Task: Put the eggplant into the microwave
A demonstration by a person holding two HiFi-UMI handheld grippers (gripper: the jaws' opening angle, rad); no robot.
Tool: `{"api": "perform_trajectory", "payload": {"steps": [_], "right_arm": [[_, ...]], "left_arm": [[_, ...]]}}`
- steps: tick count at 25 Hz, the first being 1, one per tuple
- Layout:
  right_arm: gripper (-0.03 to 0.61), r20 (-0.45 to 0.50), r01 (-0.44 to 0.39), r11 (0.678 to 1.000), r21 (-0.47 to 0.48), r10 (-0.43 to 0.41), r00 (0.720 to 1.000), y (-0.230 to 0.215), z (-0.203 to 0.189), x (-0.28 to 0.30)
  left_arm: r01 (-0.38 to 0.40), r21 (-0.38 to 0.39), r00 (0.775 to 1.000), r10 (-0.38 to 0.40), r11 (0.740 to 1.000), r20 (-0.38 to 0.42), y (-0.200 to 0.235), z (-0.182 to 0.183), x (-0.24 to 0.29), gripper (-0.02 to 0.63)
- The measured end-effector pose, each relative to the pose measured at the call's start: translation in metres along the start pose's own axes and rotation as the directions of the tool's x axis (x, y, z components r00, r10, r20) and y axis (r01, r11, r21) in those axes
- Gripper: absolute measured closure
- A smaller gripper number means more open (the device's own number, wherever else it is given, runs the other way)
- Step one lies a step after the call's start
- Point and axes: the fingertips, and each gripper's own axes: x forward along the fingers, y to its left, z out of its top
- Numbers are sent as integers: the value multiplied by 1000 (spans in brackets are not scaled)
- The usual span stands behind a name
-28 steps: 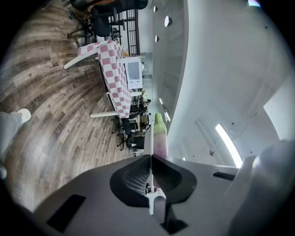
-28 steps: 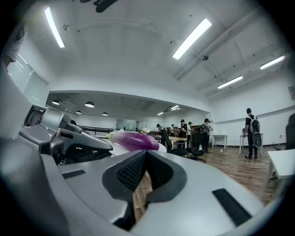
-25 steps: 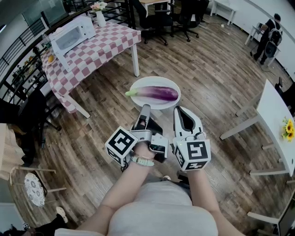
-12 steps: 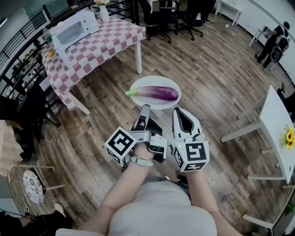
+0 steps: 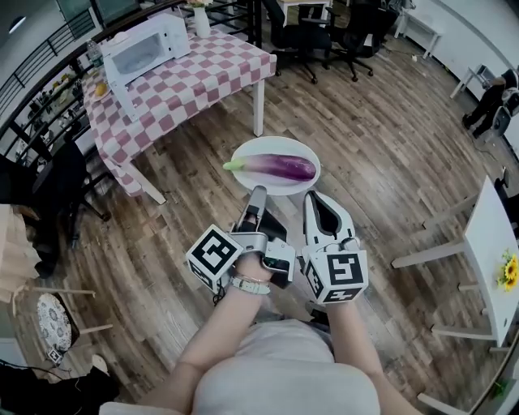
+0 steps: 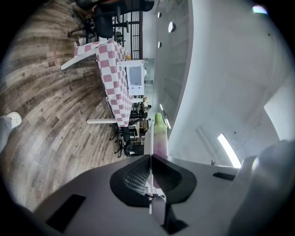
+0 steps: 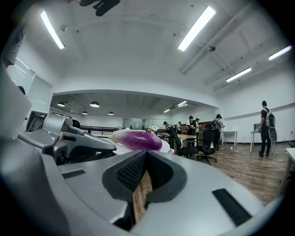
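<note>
A purple eggplant with a green stem lies on a white plate carried over the wood floor. My left gripper is rolled on its side and shut on the plate's near rim; its own view shows the plate edge-on between the jaws, with the eggplant beyond. My right gripper is shut, its tips tucked under the rim beside the left one. From the right gripper, the eggplant shows just above the tips. The white microwave stands on a pink-checked table at the upper left.
A vase stands behind the microwave. Black office chairs sit beyond the table, and a black railing runs along the left. A white table with a yellow flower is at the right. A round-seated chair is at the lower left.
The checked table and microwave have drifted right and nearer in the head view as the plate is carried toward them. Both grippers keep the same hold on the plate.
</note>
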Motion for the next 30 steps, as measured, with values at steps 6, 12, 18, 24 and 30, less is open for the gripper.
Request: {"api": "perform_trajectory", "payload": {"steps": [6,12,18,24,30], "right_arm": [[555,-20,-42,999,-18,42,999,11,2,40],[555,-43,-65,997,-33,63,997,17,-1,79],[555,-52,-86,996,-35,84,995,28,5,124],[554,-51,-128,991,-26,127,991,56,9,172],[555,-41,-157,987,-20,156,987,87,14,214]], "left_arm": [[-7,-15,1000,7,1000,28,6,31,21,598],[-7,-35,998,9,999,56,15,63,45,598],[-20,-42,998,22,999,64,17,99,70,598],[-29,-24,996,31,999,81,16,149,85,598],[-33,-5,993,33,999,113,17,203,88,598]]}}
